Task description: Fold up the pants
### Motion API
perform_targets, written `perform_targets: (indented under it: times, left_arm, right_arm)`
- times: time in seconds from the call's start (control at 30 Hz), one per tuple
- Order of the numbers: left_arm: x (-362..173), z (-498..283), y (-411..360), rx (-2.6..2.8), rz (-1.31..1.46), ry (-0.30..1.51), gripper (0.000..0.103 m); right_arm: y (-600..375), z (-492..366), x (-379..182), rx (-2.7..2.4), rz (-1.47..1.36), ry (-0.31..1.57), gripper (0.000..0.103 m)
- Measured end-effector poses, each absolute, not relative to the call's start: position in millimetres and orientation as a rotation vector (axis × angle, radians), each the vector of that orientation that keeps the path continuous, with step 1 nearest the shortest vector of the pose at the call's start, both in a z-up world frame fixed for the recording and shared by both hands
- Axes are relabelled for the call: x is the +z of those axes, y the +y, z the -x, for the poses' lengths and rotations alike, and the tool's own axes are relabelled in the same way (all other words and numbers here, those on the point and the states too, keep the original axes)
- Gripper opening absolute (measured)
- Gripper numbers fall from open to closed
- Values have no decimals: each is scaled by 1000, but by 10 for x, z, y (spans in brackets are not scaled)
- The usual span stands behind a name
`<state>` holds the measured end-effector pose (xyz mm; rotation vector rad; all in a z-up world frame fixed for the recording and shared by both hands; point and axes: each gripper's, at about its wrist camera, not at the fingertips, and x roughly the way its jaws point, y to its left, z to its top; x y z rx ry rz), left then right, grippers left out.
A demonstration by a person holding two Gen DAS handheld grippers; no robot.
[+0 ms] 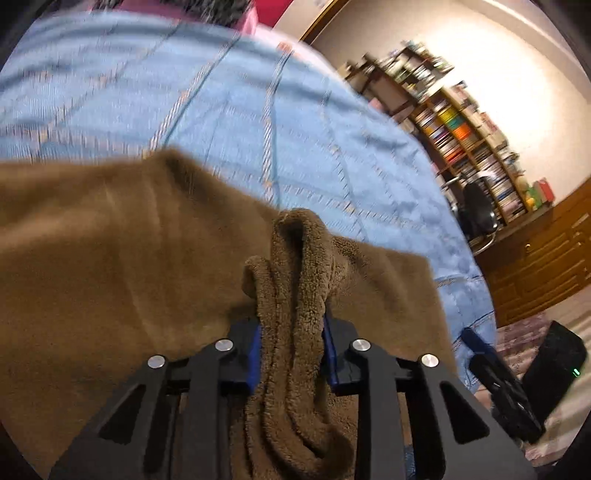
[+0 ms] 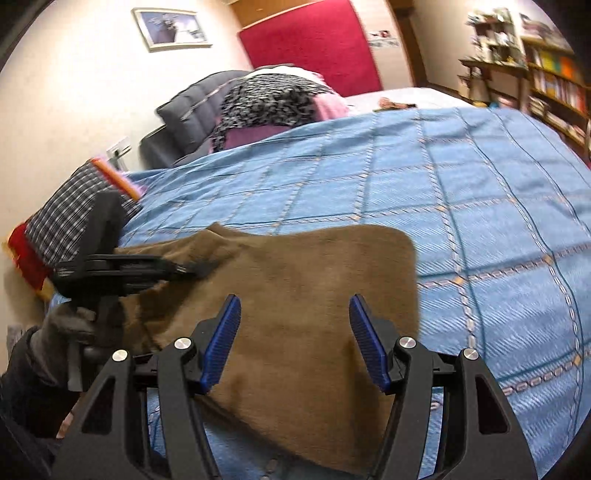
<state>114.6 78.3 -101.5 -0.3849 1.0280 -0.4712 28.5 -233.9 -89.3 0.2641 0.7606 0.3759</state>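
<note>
Left gripper (image 1: 291, 325) clenched on a bunched edge of the brown fleece pants (image 1: 110, 251); right gripper (image 2: 293, 339) released, hovering above them on the blue quilted bed (image 2: 480, 206). Probably a lift-and-fold: keep the fabric taut.

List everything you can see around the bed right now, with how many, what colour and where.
pants: one, brown, on the bedspread
bedspread: one, blue checked, covers the bed
bookshelf: one, wooden, by the far wall
office chair: one, black, beside the bookshelf
framed picture: one, on the wall
left gripper: blue fingers shut on a bunch of the pants
right gripper: fingers open above the pants
gloved hand: grey, holding the left gripper
</note>
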Motion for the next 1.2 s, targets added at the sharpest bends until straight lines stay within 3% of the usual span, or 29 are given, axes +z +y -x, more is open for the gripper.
perform_targets:
  times: [0.2, 0.47, 0.57, 0.77, 1.07, 1.2]
  left_arm:
    - [-672, -1036, 898, -446, 290, 883, 25]
    - [-1155, -1059, 1035, -361, 331, 1023, 27]
    - [-1245, -1050, 1059, -340, 346, 1032, 35]
    - [-1124, -978, 1054, -272, 265, 992, 62]
    - [-572, -846, 962, -319, 266, 832, 63]
    - [-572, -898, 727, -396, 250, 833, 63]
  right_arm:
    - [-2349, -326, -951, 375, -263, 773, 63]
    - [-2206, -376, -1245, 385, -195, 880, 63]
    - [-2178, -361, -1324, 384, -162, 897, 63]
    - [-2217, -345, -1224, 387, -180, 877, 63]
    - [-2322, -604, -850, 383, -255, 798, 63]
    - [-2288, -834, -777, 390, -267, 784, 63]
